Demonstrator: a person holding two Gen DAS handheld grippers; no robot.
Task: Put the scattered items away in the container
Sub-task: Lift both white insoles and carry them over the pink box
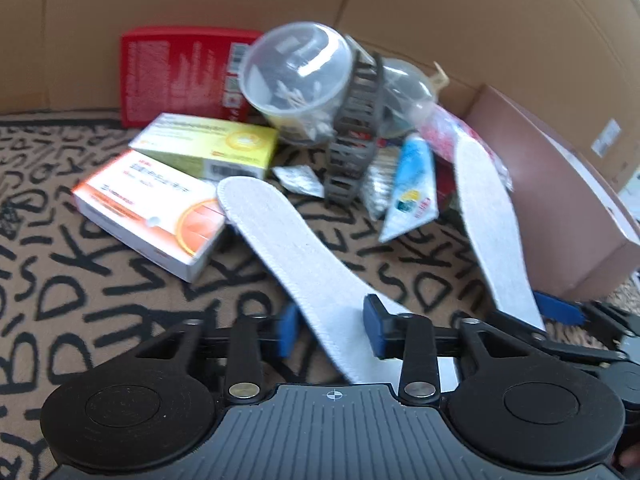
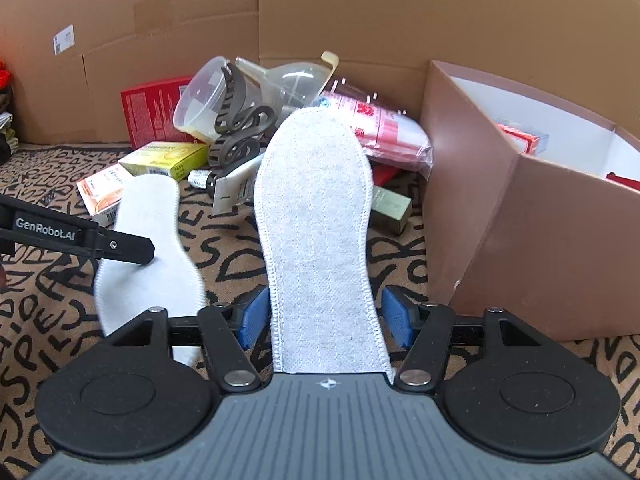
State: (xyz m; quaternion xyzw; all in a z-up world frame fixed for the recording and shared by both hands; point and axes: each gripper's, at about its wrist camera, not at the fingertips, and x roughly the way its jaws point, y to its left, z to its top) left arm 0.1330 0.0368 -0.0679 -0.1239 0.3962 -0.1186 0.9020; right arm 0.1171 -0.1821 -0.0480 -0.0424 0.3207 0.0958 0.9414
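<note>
two red packs [image 2: 524, 140] in brown box [image 2: 560, 248]

Black tongs [image 2: 324, 318], blue pads [image 2: 252, 316] (white "GenRobot.AI" lettering), silver screws

Two white felt insoles [image 2: 316, 216] [image 2: 150, 240] lie flat mid-frame — behind them a jumble of medicine boxes [image 1: 156, 204], and the brown open box [image 2: 532, 216] at right.

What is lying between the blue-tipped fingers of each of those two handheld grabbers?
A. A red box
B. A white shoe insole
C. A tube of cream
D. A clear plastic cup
B: one white insole runs between the left gripper fingers, and a second white insole lies between the right gripper fingers.
</note>
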